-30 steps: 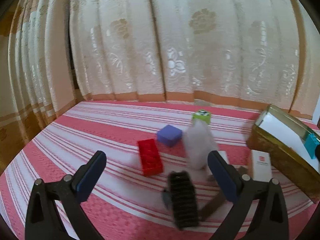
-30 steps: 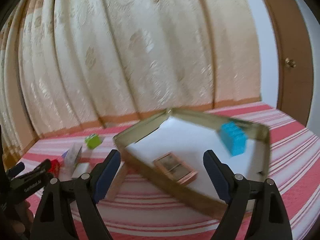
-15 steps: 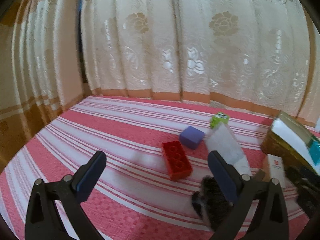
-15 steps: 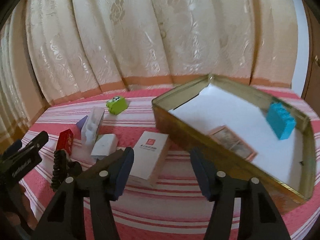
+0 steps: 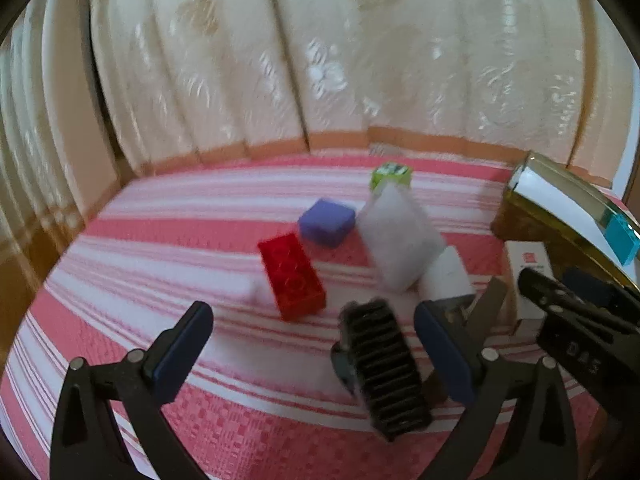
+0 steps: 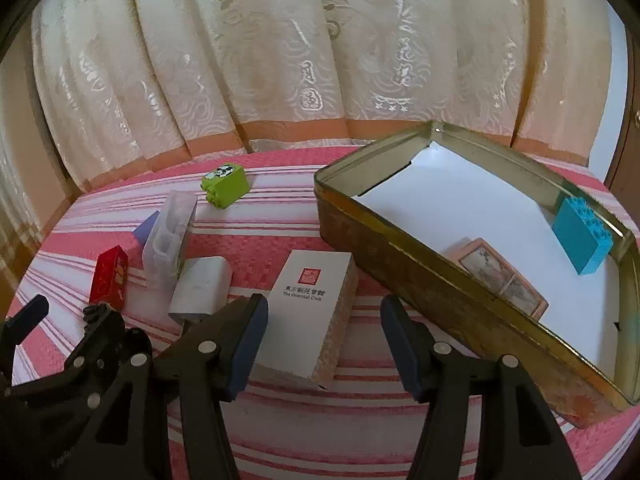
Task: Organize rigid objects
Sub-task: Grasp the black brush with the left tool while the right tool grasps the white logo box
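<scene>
My right gripper (image 6: pixel 324 336) is open, its jaws on either side of a white card box (image 6: pixel 308 312) with a red seal, lying on the striped cloth. A gold tin (image 6: pixel 420 276) to its right holds a blue brick (image 6: pixel 582 240) and a picture card pack (image 6: pixel 500 280). My left gripper (image 5: pixel 316 344) is open and empty, low over a black brush (image 5: pixel 384 368). Ahead of it lie a red brick (image 5: pixel 292 276), a purple block (image 5: pixel 327 222), a clear case (image 5: pixel 396 240), a white block (image 5: pixel 444 276) and a green brick (image 5: pixel 390 176).
The pink-and-white striped cloth (image 6: pixel 280 440) covers the surface. Cream curtains (image 6: pixel 280 60) hang close behind it. The left gripper's frame (image 6: pixel 80 380) sits just left of my right gripper. A wooden door (image 6: pixel 628 120) is at the far right.
My right gripper has come down and forward to the white card box and narrowed its opening. My left gripper has swung back right and nearer the brush.
</scene>
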Available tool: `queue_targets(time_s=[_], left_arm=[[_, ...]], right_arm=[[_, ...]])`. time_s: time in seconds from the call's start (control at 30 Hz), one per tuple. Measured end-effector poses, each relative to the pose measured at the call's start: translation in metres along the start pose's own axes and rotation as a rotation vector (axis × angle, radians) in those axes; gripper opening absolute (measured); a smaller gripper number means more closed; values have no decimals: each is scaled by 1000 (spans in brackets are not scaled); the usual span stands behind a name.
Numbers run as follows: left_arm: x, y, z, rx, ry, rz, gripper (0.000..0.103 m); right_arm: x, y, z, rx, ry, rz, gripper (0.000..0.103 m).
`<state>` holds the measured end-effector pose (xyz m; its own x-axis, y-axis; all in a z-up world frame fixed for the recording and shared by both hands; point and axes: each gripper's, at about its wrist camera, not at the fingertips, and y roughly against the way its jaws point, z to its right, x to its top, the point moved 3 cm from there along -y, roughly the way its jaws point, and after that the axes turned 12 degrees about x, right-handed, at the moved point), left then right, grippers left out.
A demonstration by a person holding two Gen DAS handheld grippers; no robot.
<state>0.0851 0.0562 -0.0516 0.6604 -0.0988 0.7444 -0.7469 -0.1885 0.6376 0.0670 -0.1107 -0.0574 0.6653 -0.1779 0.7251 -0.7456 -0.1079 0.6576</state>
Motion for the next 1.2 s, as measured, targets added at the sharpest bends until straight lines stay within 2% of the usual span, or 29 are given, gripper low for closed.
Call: queue_targets(time_s=[0.07,0.17,0.27,0.3,0.37,0.4,0.43,0.5,0.53,0.67,0.73,0.87,1.1,1.2], left_arm=[[-4,-12,-3,-24,25,-71,100],[-10,-24,-4,-55,50,-152,88],[-12,-24,-5,-95,71,-165,75],[-13,-24,-3,-121,73,-168,66],[-14,-22,0,-139,60,-162,56],[-14,-21,3,-150,49,-157,47],[-14,-19,5,-165,42,-152,44],[-14,-18,3,-168,49,-152,44],[-14,-18,2,-172,59,-155,44],[-13,-18,-4,-179,87,-148,43],[-10,-13,-5,-187,98,-120,43],[-1,2,-9,-229,134,-33,43],[9,19,-20,-259,181,80,43],[11,23,-23,-262,200,107,43]], right_arm=[[0,-2,0,16,1,-6,61],[0,-5,2,52,-13,-16,61],[-1,-11,0,77,-15,-42,61],[-1,-15,0,93,-16,-63,62],[-3,-22,2,132,-36,-99,62],[-2,-21,4,142,-44,-91,62],[-3,-21,5,148,-52,-89,61],[-3,-20,4,156,-51,-88,43],[-4,-21,3,169,-41,-97,29],[-5,-19,7,197,-48,-98,28],[-5,-16,9,230,-62,-89,28],[-1,9,7,264,-29,20,28],[4,47,-12,208,114,206,28],[6,59,-12,190,133,264,28]])
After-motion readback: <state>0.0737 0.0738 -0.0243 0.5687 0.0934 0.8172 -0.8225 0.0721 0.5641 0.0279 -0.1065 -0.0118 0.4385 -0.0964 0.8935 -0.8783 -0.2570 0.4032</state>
